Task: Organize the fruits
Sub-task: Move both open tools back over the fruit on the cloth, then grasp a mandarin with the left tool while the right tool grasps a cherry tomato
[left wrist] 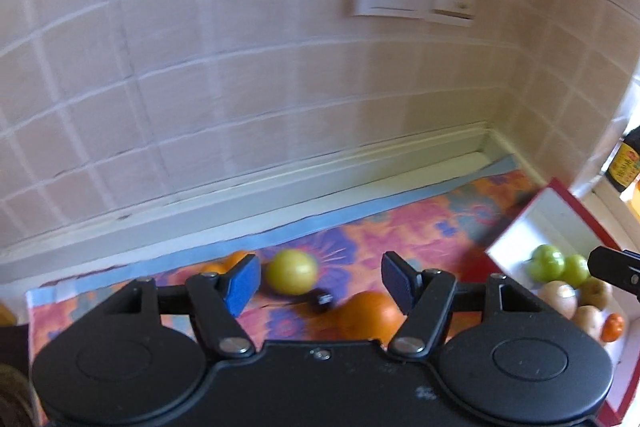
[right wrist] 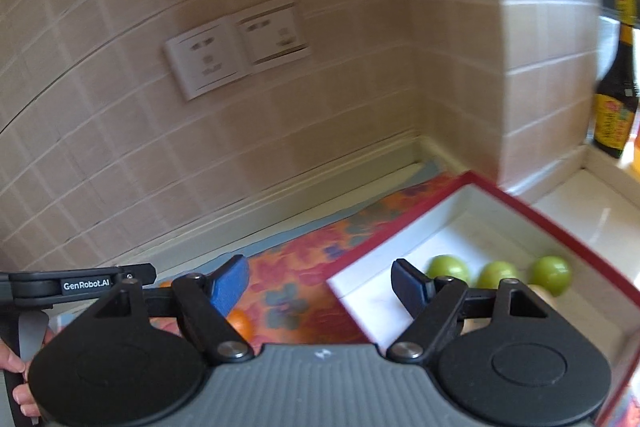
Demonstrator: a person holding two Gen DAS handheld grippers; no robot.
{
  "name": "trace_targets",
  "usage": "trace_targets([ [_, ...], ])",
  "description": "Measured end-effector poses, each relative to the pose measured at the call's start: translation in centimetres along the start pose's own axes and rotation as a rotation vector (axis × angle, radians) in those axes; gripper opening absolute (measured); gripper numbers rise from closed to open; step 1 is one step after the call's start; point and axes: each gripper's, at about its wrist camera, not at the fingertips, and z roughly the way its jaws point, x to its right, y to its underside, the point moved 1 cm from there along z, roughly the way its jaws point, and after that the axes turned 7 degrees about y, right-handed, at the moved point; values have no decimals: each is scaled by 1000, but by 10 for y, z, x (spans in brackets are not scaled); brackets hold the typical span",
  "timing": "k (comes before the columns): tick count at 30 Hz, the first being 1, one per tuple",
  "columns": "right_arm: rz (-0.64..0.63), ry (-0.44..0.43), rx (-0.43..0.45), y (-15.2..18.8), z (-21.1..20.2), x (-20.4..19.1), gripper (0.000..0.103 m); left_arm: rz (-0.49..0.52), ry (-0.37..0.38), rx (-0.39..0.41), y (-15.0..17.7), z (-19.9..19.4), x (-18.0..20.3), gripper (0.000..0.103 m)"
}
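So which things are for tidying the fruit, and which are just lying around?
For the job:
yellow-green fruit
big orange
small orange
red box with green fruits inside
left hand-held gripper and right hand-held gripper, both open

Just there:
dark sauce bottle
wall sockets
flowery cloth
small black thing

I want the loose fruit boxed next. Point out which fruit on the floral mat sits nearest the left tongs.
The large round orange, lying just inside the right pad of the open left tongs. The yellow-green round fruit lies farther ahead.
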Motion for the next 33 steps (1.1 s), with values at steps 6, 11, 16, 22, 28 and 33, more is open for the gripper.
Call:
trace_targets([
  [6, -49, -52, -43, 13, 18, -33, 80, -84, -44, -28, 16, 3, -42, 80],
  [11, -72, -89, -96, 29, 38, -47, 80, -250, -53, -59, 31, 19, -86, 80],
  [16, -148, -83, -136, 54, 61, -56, 80, -423, -60, -81, 38, 45, -123, 80],
  [22, -183, -72, -185, 78, 95, -54, 77, -592, -38, -73, 40, 78, -151, 72],
  [28, -163, -92, -224, 87, 121, -47, 70, -644, -7, -62, 42, 97, -157, 72],
  [33, -138, -102, -234, 91, 130, -41, 59, -655, 38, -75, 45, 105, -156, 64],
])
